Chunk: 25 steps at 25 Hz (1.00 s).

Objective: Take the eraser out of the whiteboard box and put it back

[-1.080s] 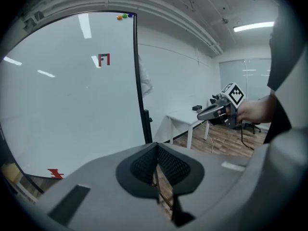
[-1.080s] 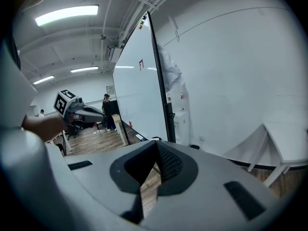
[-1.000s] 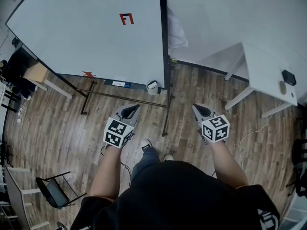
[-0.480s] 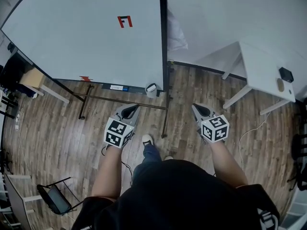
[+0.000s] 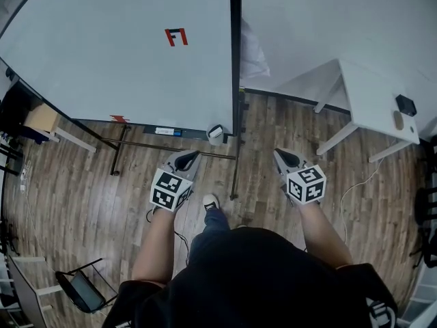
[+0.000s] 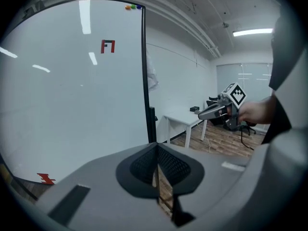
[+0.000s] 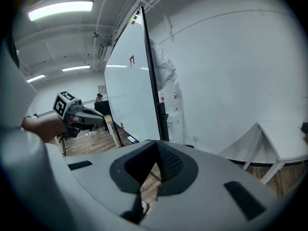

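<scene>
1. Fingers (image 6: 173, 165) of the left gripper (image 6: 157, 148): clenched. The dark ribbed pads meet at their tips and nothing lies between them.
2. Fingers (image 7: 168, 163) of the right gripper (image 7: 156, 144): also clenched, tips together, nothing held.
3. Position: the head view shows both grippers in front of the person's body, side by side and well apart. Each is tilted slightly downward and aimed at the board ahead. Each carries a cube with square black-and-white markers, the left cube (image 5: 168, 188) and the right cube (image 5: 307, 183).
4. Task item: a small pale box (image 5: 216, 132) sits at the lower right corner of the large white whiteboard (image 5: 123, 53), just beside its black upright post (image 5: 235, 60). It is ahead of the left gripper and apart from both. The eraser cannot be made out at this size.
5. Board: a red angular mark (image 5: 176, 37) sits high on the face, and a smaller red mark (image 5: 119, 119) lies near the bottom edge. A white-and-blue marker pen (image 5: 164, 131) lies along the bottom rail.
6. Surroundings:
   - A brown wood-plank floor (image 5: 82, 183) runs underfoot.
   - A white worktop (image 5: 372, 101) on white legs stands to the right and carries a small dark object (image 5: 405, 104).
   - A black folding chair (image 5: 78, 285) stands at lower left.
   - One pale shoe (image 5: 209, 202) shows between the grippers.
</scene>
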Motion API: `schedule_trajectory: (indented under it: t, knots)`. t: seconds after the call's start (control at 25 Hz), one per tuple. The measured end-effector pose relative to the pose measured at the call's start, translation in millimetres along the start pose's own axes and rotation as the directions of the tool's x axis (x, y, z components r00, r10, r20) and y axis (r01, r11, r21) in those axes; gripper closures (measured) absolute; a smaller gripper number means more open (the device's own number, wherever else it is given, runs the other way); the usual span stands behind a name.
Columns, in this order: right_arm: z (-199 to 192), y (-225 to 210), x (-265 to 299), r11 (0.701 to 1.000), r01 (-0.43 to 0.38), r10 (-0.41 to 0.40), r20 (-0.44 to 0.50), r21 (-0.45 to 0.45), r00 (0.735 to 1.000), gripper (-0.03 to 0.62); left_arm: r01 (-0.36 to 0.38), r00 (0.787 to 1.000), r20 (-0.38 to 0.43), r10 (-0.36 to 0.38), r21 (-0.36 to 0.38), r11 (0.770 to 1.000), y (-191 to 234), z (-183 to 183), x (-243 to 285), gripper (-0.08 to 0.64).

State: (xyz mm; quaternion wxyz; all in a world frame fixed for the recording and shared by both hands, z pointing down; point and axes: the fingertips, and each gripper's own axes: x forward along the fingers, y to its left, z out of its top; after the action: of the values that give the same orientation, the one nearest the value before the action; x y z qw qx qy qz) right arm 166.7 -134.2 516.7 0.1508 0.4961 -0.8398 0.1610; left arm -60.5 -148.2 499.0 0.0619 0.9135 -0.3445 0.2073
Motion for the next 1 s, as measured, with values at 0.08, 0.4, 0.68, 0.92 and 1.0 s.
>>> schedule_trajectory:
  t: [0.08, 0.4, 0.68, 0.92, 1.0]
  knots:
    - [0, -2, 4, 1.0, 0.002, -0.002, -0.004, 0.005, 1.0, 0.598, 0.007, 1.0, -0.005, -0.007, 0.0, 1.0, 4, 0, 5, 0.549]
    - [2, -13, 20, 1.0, 0.018, -0.017, -0.01, 0.023, 1.0, 0.598, 0.014, 1.0, -0.021, -0.014, -0.006, 1.0, 26, -1, 25, 0.549]
    - [-4, -18, 28, 0.999, 0.023, -0.022, -0.033, 0.034, 0.999, 0.598, 0.026, 0.998, -0.064, -0.027, -0.023, 0.999, 42, -16, 45, 0.549]
    - [-7, -23, 38, 0.999, 0.026, -0.024, -0.047, 0.041, 0.999, 0.598, 0.043, 0.996, -0.076, -0.046, -0.033, 0.999, 50, -19, 61, 0.549]
    - [-8, -25, 41, 0.999, 0.028, -0.026, -0.051, 0.043, 0.998, 0.598, 0.045, 0.996, -0.078, -0.047, -0.031, 0.998, 53, -20, 64, 0.549]
